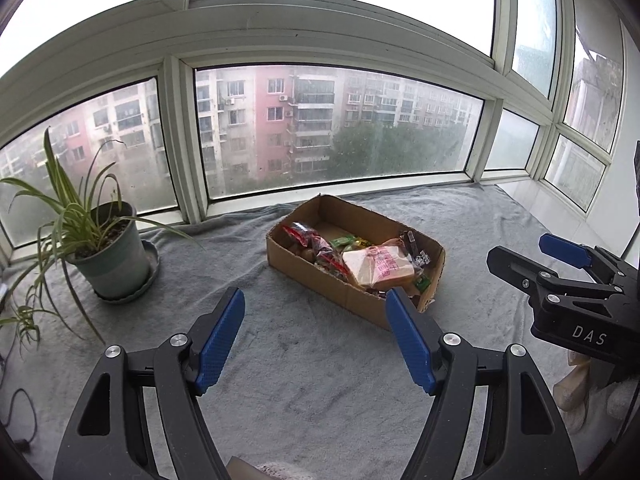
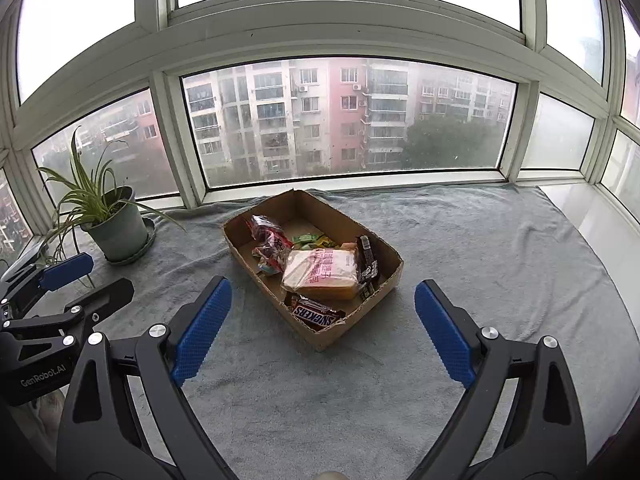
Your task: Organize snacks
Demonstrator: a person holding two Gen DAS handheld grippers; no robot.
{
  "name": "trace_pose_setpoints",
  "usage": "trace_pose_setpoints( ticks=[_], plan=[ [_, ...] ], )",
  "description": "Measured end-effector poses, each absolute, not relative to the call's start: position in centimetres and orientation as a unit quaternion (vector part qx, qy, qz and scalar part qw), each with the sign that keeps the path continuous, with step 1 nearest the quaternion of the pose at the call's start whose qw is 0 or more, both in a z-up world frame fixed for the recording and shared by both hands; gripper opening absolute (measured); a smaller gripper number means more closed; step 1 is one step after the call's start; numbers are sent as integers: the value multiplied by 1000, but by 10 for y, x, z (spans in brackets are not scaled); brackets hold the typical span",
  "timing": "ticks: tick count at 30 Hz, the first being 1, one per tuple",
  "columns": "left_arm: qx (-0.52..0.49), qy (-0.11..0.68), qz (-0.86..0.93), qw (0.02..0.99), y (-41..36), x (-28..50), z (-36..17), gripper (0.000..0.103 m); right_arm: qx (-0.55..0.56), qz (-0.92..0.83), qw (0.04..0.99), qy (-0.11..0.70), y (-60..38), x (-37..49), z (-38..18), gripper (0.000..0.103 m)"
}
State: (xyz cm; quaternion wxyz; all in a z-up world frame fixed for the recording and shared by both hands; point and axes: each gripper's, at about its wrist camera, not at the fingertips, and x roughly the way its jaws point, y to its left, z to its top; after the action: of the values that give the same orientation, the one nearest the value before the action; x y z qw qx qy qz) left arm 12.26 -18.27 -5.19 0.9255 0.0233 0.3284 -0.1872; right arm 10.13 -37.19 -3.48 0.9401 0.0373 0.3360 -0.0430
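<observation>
A shallow cardboard box (image 1: 280, 256) (image 2: 392, 276) lies on the grey cloth, filled with snacks. A pale bread pack with pink print (image 1: 378, 266) (image 2: 320, 270) lies in its middle, red wrapped packets (image 1: 310, 240) (image 2: 270, 240) at its left end, small green sweets (image 2: 306, 238) behind, a dark bar (image 2: 368, 260) to the right. A Snickers bar (image 2: 318, 314) rests at the near end. My left gripper (image 1: 316, 300) hangs open short of the box, nothing between its fingers. My right gripper (image 2: 324, 296) is open too, its fingers standing either side of the box's near end, above the cloth.
A potted spider plant (image 1: 108, 248) (image 2: 116, 228) on a saucer stands at the left by the window. The grey cloth (image 1: 304, 360) (image 2: 480, 248) covers the sill. Window frames close the far side. A bare white ledge (image 2: 592, 220) runs along the right edge. A black cable (image 1: 20, 420) lies at the far left.
</observation>
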Motion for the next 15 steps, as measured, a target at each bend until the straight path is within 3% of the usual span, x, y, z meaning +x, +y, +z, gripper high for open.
trace_pose_setpoints(
  ticks=[15],
  plan=[
    [25,329,-187,925,-185,120,-53,73,36,-41,940,337,-371,102,-35,95]
  ],
)
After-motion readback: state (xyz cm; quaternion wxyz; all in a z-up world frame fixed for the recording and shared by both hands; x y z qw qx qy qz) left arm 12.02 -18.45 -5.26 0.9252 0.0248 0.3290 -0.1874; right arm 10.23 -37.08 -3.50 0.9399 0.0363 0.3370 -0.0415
